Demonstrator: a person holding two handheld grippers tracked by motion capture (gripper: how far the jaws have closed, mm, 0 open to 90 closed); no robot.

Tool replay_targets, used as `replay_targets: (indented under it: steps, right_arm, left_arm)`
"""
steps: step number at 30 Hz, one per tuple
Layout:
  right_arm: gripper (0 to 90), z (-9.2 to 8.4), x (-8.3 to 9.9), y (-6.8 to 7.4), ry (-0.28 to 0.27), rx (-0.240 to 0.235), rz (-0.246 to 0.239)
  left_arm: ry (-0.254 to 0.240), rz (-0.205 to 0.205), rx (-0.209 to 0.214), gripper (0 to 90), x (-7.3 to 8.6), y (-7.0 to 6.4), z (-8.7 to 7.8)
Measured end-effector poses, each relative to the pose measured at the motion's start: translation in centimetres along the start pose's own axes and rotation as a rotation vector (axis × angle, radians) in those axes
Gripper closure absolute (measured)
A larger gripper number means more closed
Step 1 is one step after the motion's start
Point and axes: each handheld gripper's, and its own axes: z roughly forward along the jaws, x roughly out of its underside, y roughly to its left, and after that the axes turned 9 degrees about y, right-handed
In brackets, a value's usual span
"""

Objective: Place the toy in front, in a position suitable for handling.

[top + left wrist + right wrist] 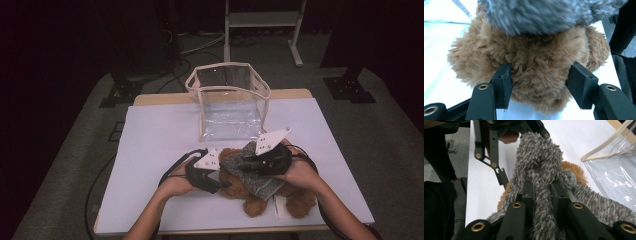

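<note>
Fingers (530, 192) of the right gripper (541, 195) pinch a fold of grey fuzzy cloth (536, 165), closed tight on it. Fingers (504, 82) of the left gripper (541, 85) straddle the brown teddy bear (534, 67), pads pressed into the fur on both sides, set at a middling width.

High view: bear (260, 200) lies on the white surface (160, 130) near its front edge, a little right of centre, grey cloth (245, 170) draped over its upper part. Left gripper (227, 184) comes in from the left, right gripper (240, 162) from above right, both hands close together.

Clear plastic bag (230, 100) with cream trim stands upright and open behind the bear, near the back edge. Open room left of the bear and along the surface's left half.

Bear's head sits under the cloth; face hidden. Right foot is partly cut by the forearm. White tag or card (281, 207) by the bear's lower edge, detail too small to read. Floor around the surface is dark.
</note>
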Motion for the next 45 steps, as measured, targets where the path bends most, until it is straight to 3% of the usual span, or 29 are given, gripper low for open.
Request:
replay_targets:
  steps: [4, 7, 11, 16, 20, 25, 27, 33, 35, 40, 45]
  right_arm:
    - [75.4, -0.9, 1.1, -1.2, -0.001, 0.0, 0.057]
    - [75.3, -0.9, 0.6, -1.7, 0.02, -0.008, 0.068]
    - [75.3, 0.7, -1.4, -2.7, 0.044, -0.043, 0.073]
    - [75.3, 2.8, -3.1, -3.5, 0.089, -0.053, 0.071]
    - [75.4, 2.6, -2.3, -4.6, 0.091, -0.066, 0.112]
    - [75.4, 1.3, -0.9, -5.3, 0.082, -0.04, 0.151]
    - [75.5, 1.4, -1.0, -5.2, 0.082, -0.042, 0.153]
    - [75.4, 2.9, -2.6, -4.7, 0.092, -0.049, 0.099]
    - [75.5, 2.6, -2.4, -4.7, 0.092, -0.047, 0.109]
    - [75.5, 0.1, -0.1, -3.7, 0.068, -0.016, 0.123]
    - [75.4, -2.1, 2.9, -1.4, 0.061, 0.02, 0.143]
  left_arm:
    - [-0.01, 0.006, 0.002, 41.9, -0.1, -0.2, 0.1]
    - [-0.004, 0.016, -0.001, 41.8, -0.4, -0.3, 0.3]
    - [0.004, 0.035, -0.002, 41.9, -0.5, -0.5, 0.4]
    - [0.01, 0.041, -0.005, 41.8, -0.4, -0.6, 0.5]
    - [0.007, 0.041, -0.012, 41.8, -0.2, -0.6, 0.3]
    - [0.006, 0.057, 0.001, 42.1, -0.6, -0.8, 0.6]
    - [0.014, 0.066, 0.005, 42.3, -0.7, -0.9, 0.7]
    - [0.02, 0.056, 0.006, 42.3, -0.4, -0.7, 0.6]
    - [0.016, 0.053, 0.004, 42.3, -0.3, -0.7, 0.5]
    - [0.022, 0.049, -0.014, 41.3, -0.1, -0.5, 0.3]
    - [0.031, 0.047, -0.017, 40.6, 0.1, -0.6, 0.2]
